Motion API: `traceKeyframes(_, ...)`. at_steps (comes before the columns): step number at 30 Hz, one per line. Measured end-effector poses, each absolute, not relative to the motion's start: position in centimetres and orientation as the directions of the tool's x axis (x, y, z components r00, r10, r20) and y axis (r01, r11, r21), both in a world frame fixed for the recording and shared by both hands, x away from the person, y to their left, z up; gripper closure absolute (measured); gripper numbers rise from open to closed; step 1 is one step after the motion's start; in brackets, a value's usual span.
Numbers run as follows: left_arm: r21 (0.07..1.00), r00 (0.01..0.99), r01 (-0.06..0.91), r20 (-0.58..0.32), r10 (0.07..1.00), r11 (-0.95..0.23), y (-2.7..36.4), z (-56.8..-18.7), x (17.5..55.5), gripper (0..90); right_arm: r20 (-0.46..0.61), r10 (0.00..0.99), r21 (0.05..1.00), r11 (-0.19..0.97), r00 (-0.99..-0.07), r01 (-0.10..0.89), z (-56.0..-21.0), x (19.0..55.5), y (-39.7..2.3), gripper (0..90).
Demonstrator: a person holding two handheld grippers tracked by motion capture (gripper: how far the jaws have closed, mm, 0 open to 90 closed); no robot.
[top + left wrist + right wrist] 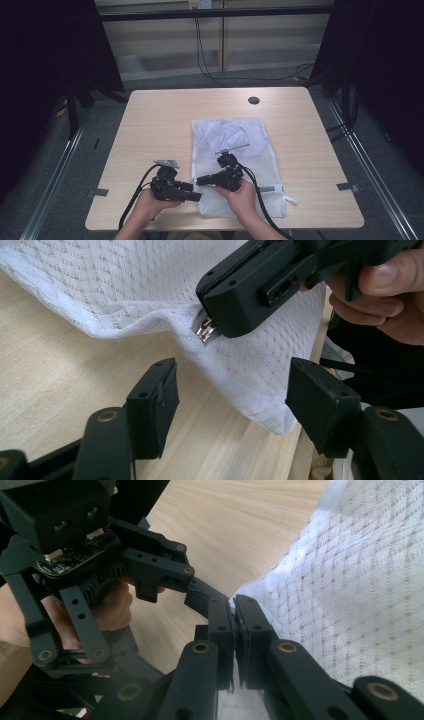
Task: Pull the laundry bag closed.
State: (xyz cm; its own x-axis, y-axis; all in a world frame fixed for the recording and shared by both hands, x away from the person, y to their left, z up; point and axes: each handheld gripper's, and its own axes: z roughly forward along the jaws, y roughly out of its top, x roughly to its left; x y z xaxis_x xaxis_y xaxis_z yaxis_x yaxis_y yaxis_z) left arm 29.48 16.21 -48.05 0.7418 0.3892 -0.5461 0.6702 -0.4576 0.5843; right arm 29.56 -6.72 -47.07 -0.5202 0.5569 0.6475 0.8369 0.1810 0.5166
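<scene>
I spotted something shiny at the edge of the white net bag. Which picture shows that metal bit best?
The left gripper view: the metal zipper pull sits close up at the mesh bag's edge, pinched by the right claw. The high view makes the bag small, pull indistinct. The right gripper view shows shut jaws on the bag's edge, hiding it.

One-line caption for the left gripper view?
Open left gripper faces the white mesh bag edge while the right gripper pinches its metal zipper pull.

Left hand-held gripper (230, 395) gapes wide; right hand-held gripper (234, 611) clamped
</scene>
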Motion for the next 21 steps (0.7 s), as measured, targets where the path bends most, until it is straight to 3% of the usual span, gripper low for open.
traceKeyframes(12,0.579,0.729,0.683,-0.571,0.378,-0.444,15.5,-48.39,29.59,55.5,0.649,0.556,0.516,0.18,-0.519,0.838,-46.9,29.56,-6.67,86.1)
traceKeyframes(21,0.572,0.711,0.703,-0.59,0.384,-0.423,15.53,-48.51,29.85,60.3,0.652,0.549,0.522,0.175,-0.523,0.835,-46.82,29.57,-6.76,86.1)
